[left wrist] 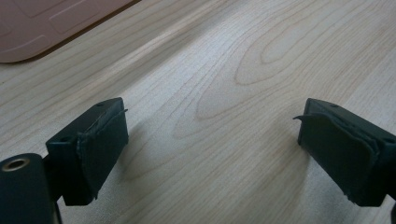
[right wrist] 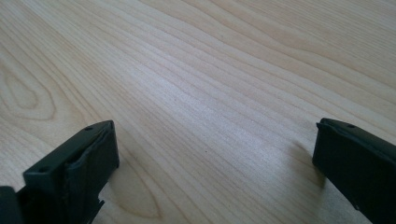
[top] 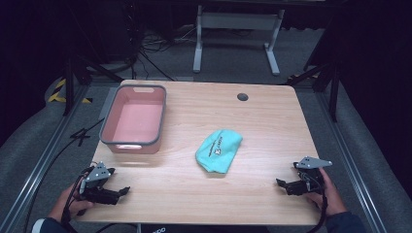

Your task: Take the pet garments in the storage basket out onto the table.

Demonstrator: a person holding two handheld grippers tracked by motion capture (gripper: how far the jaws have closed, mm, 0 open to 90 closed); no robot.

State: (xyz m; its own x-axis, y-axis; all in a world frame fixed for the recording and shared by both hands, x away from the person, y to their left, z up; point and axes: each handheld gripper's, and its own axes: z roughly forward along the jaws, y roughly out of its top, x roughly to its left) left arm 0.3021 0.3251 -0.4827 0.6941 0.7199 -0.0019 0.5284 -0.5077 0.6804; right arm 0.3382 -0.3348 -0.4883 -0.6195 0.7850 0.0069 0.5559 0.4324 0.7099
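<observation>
Both hands sit at the near edge of the light wood-grain bench (top: 204,194), one claw in each. Left hand (top: 65,206) holds the left claw (top: 121,192) at the near-left corner, grey three-cornered plate on top, jaws pointing toward the bench middle. Right hand (top: 330,194) holds the right claw (top: 282,183) at the near-right corner, same grey plate, jaws pointing inward to the left.

Left gripper view: left claw (left wrist: 212,149) jaws spread wide, bare wood between them, nothing held. Pad facings look frayed at the edges. Corner of the pink tub (left wrist: 42,23) at the top left of that view.

Right gripper view: right claw (right wrist: 215,172) jaws also spread wide, only wood grain between them, nothing held.

Teal crumpled cloth pouch (top: 218,150) with a dark printed logo lies roughly mid-bench, well apart from both claws, nearer the right one. Can't read the logo at this resolution; it could be a bag or a cap.

Pink rectangular plastic tub with grey rim (top: 109,121) stands at the left side of the bench, beyond the left claw, apart from the pouch. Inside looks empty.

Small dark round grommet (top: 242,96) in the bench near the far edge.

Off the bench: grey carpet floor (top: 233,63), white metal frame legs (top: 199,43) beyond the far edge, black cables (top: 150,48) on the floor at the far left.
</observation>
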